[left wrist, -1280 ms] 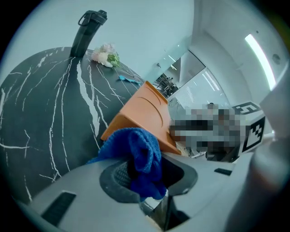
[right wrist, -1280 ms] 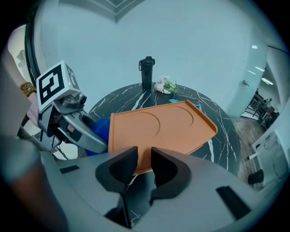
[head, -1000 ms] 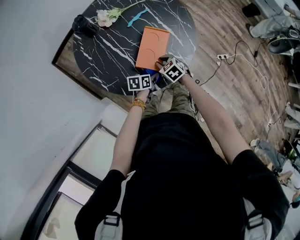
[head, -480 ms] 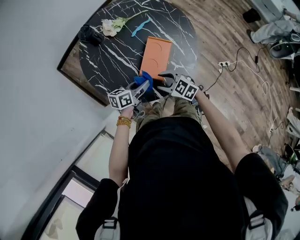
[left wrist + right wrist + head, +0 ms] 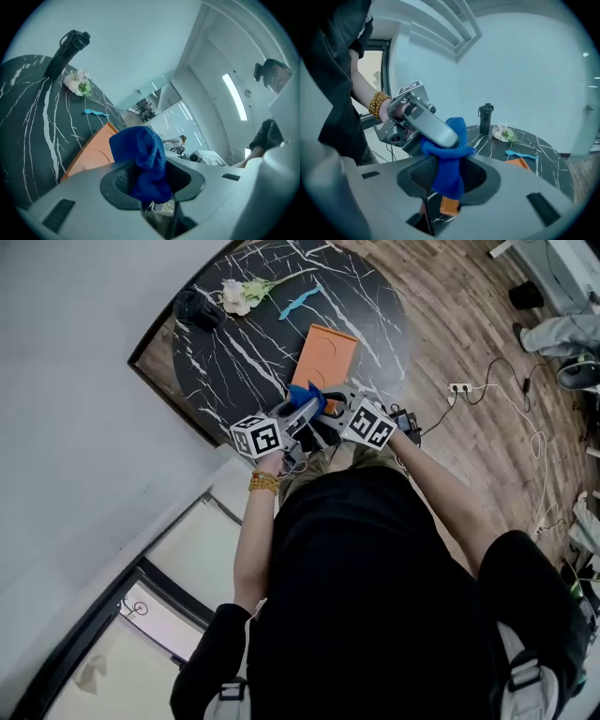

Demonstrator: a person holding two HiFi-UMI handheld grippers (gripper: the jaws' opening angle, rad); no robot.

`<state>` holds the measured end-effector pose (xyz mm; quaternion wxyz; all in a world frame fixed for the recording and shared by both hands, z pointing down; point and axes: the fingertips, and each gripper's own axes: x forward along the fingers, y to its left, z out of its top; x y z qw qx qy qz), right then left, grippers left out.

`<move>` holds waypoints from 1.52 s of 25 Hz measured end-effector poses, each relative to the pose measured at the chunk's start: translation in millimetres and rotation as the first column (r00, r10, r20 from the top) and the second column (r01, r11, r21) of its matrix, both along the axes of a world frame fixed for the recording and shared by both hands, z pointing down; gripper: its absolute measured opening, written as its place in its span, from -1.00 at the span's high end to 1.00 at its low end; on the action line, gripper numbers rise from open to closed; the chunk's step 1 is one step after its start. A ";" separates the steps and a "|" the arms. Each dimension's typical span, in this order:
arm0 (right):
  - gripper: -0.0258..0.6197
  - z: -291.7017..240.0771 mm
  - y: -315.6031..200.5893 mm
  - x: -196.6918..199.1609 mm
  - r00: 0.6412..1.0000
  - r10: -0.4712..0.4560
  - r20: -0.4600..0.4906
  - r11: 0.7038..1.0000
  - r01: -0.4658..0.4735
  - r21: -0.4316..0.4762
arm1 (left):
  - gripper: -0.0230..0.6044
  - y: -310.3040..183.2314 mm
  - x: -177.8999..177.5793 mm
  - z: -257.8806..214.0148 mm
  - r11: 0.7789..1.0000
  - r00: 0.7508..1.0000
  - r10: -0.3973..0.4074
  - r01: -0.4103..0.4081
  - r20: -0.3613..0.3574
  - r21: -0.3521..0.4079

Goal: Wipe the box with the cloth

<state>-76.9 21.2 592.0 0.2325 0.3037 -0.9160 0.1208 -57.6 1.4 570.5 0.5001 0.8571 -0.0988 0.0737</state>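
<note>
Blue cloth (image 5: 307,396) caught from both sides! The left tongs (image 5: 302,412), just easing wider, and the right tongs (image 5: 330,409) clamp it above the surface (image 5: 244,343) edge, orange box (image 5: 330,352) just beyond.

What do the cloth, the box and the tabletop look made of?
The cloth looks like soft terry or knit fabric, matte blue, fuzzy-surfaced. The box seems smooth matte orange plastic or coated card; I cannot tell which. The tabletop looks like glossy black marble or an imitation, with white veins.
</note>
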 end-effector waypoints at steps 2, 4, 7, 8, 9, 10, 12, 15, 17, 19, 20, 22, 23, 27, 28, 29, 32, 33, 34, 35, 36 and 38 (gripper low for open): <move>0.68 -0.8 -5.5 7.1 0.999 -0.040 0.020 0.999 0.041 -0.019 | 0.49 -8.2 2.9 -1.0 0.998 0.998 -0.069 0.069 0.008 0.002; 0.69 0.1 -9.6 10.6 0.995 -0.101 0.021 0.994 0.101 -0.033 | 0.48 -14.2 4.9 0.1 0.993 0.993 -0.118 0.118 0.016 -0.001; 0.70 7.9 -15.9 31.7 0.981 -0.191 -0.035 0.981 0.190 -0.048 | 0.41 -20.9 15.0 10.0 0.983 0.983 -0.178 0.179 0.051 -0.030; 0.70 12.3 -20.7 45.5 0.975 -0.214 -0.067 0.976 0.210 -0.058 | 0.38 -23.5 17.3 17.6 0.978 0.976 -0.200 0.205 0.085 -0.050; 0.71 17.5 -27.1 61.3 0.969 -0.228 -0.097 0.973 0.222 -0.070 | 0.31 -26.0 16.7 26.8 0.970 0.966 -0.224 0.234 0.132 -0.064; 0.71 23.1 -34.7 78.0 0.965 -0.234 -0.119 0.971 0.225 -0.079 | 0.31 -27.7 12.6 36.9 0.962 0.949 -0.248 0.265 0.194 -0.064; 0.72 32.8 -55.2 112.2 0.963 -0.226 -0.149 0.973 0.217 -0.077 | 0.31 -26.8 -3.2 56.7 0.947 0.893 -0.292 0.321 0.342 -0.031; 0.72 45.2 -97.7 162.4 0.935 -0.239 -0.263 0.971 0.238 -0.038 | 0.31 -13.2 -27.5 82.9 0.907 0.786 -0.344 0.420 0.514 -0.036; 0.72 59.3 -130.9 187.5 0.897 -0.266 -0.353 0.960 0.281 -0.009 | 0.31 -4.7 -37.9 97.4 0.853 0.715 -0.390 0.518 0.580 -0.064; 0.72 75.6 -165.6 199.3 0.866 -0.282 -0.412 0.952 0.307 -0.006 | 0.31 -1.6 -45.7 110.0 0.798 0.644 -0.434 0.599 0.630 -0.062; 0.72 84.4 -181.1 200.0 0.854 -0.289 -0.433 0.949 0.316 -0.012 | 0.31 -2.0 -46.8 115.7 0.777 0.619 -0.447 0.626 0.645 -0.062; 0.72 102.3 -202.2 196.4 0.823 -0.318 -0.471 0.938 0.344 -0.032 | 0.31 -4.6 -42.9 126.0 0.743 0.591 -0.462 0.665 0.661 -0.075; 0.72 110.3 -207.2 193.1 0.803 -0.345 -0.487 0.927 0.371 -0.046 | 0.31 -6.0 -39.9 130.6 0.725 0.577 -0.469 0.684 0.669 -0.081; 0.72 133.2 -201.9 166.7 0.681 -0.496 -0.538 0.831 0.551 -0.068 | 0.39 -4.9 -39.6 145.3 0.683 0.491 -0.461 0.728 0.739 -0.058; 0.72 137.7 -200.7 161.0 0.653 -0.522 -0.549 0.807 0.587 -0.068 | 0.44 -5.0 -40.4 147.8 0.683 0.476 -0.454 0.729 0.753 -0.048; 0.72 141.3 -200.8 157.0 0.632 -0.541 -0.555 0.788 0.611 -0.072 | 0.47 -6.2 -40.7 149.4 0.679 0.465 -0.454 0.733 0.760 -0.043; 0.72 145.8 -199.1 151.7 0.594 -0.580 -0.557 0.751 0.655 -0.084 | 0.47 -7.6 -41.2 150.6 0.639 0.452 -0.482 0.768 0.750 -0.052; 0.72 145.7 -197.3 150.8 0.588 -0.587 -0.556 0.743 0.664 -0.083 | 0.47 -6.6 -41.7 151.0 0.628 0.450 -0.490 0.776 0.747 -0.057; 0.72 145.1 -195.8 150.2 0.586 -0.592 -0.553 0.738 0.670 -0.080 | 0.47 -6.2 -42.4 151.3 0.620 0.449 -0.494 0.783 0.744 -0.061; 0.72 144.1 -195.0 150.2 0.587 -0.596 -0.548 0.734 0.675 -0.076 | 0.47 -7.1 -42.9 151.5 0.614 0.449 -0.497 0.787 0.742 -0.065; 0.72 142.8 -194.0 150.9 0.588 -0.599 -0.543 0.731 0.678 -0.073 | 0.47 -8.6 -43.1 151.9 0.609 0.450 -0.498 0.790 0.741 -0.070; 0.72 141.1 -189.2 154.2 0.589 -0.607 -0.533 0.727 0.683 -0.071 | 0.43 -10.5 -42.7 153.7 0.600 0.453 -0.494 0.795 0.742 -0.086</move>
